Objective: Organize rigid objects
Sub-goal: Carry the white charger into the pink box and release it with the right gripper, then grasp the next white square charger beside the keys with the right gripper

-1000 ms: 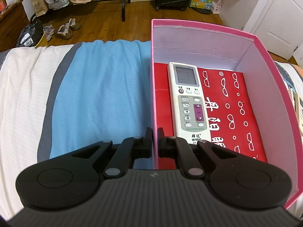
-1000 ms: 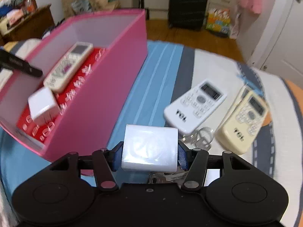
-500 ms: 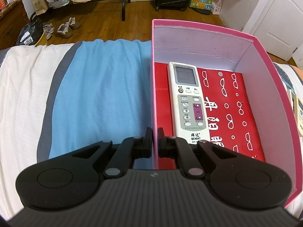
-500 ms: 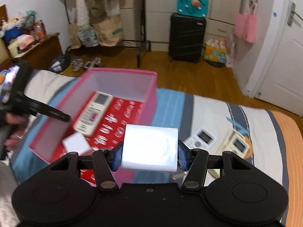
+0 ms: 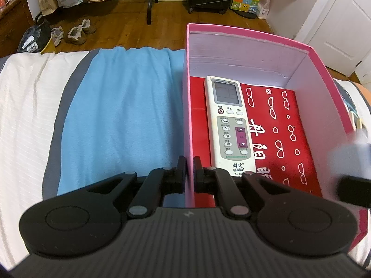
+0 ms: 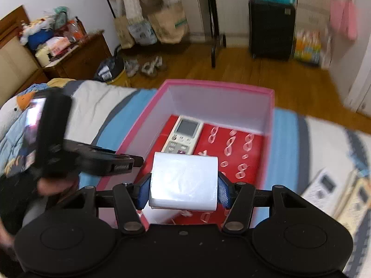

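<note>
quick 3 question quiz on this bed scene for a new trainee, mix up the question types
1. True or false: the left gripper is clamped on the side wall of the pink box.
2. What does the right gripper hold?
A. a key ring
B. a white block
C. a shoe
3. Fill in: the only item seen lying flat on the box's red floor is a white ____.

Key: 1 true; 2 B; 3 remote control

Right gripper (image 6: 183, 191) fingers clamp white block (image 6: 183, 181) above pink box (image 6: 222, 88); remote (image 6: 184, 136) inside.
</note>
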### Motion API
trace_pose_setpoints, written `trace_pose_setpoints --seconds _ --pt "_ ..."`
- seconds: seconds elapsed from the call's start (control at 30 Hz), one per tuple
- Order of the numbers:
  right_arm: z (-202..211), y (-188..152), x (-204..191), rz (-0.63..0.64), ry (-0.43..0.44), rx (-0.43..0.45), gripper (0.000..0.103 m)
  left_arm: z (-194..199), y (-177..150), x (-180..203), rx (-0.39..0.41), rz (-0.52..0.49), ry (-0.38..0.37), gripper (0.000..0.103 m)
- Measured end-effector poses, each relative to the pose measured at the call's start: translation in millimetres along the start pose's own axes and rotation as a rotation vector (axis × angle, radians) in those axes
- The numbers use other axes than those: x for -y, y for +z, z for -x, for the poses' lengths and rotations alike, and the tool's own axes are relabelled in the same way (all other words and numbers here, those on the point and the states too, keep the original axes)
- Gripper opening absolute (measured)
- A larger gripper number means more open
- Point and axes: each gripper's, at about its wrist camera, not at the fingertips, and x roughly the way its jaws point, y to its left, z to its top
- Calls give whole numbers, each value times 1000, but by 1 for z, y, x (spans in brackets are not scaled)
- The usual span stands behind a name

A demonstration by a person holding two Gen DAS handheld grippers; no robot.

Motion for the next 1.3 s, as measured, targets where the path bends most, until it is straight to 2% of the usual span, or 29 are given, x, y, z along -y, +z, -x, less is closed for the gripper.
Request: trace_pose_setpoints --seconds 0.07,0.23,0.37,0.5,0.6,0.67,0.83,0.97,1.13,1.3 --pt "-25 7 4 -41 -3 -42 62 -1 0 -1 0 2 -4 5" --pt "-84 15 12 -107 -101 -139 61 0 0 -1 2 3 -13 6" --pt "-101 12 18 -164 -124 -186 62 -1 0 -3 2 6 -28 7" --pt "-81 8 27 -230 -31 -149 64 -1 0 -3 4 2 -29 7" --pt "-50 8 29 -236 44 -108 66 0 -1 -2 5 -2 -24 7" --pt "-22 9 31 -217 58 -70 66 0 -1 -1 4 0 -21 7" --pt "40 2 41 -124 2 -13 66 1 0 1 -1 1 -13 7" --pt "74 -13 70 -156 -45 -15 66 2 2 3 -3 -1 -5 6" --pt "84 -46 108 -201 -114 -57 66 7 1 4 8 -13 5 6" --pt "72 -86 142 -271 -156 -122 66 8 0 6 11 -19 14 6"
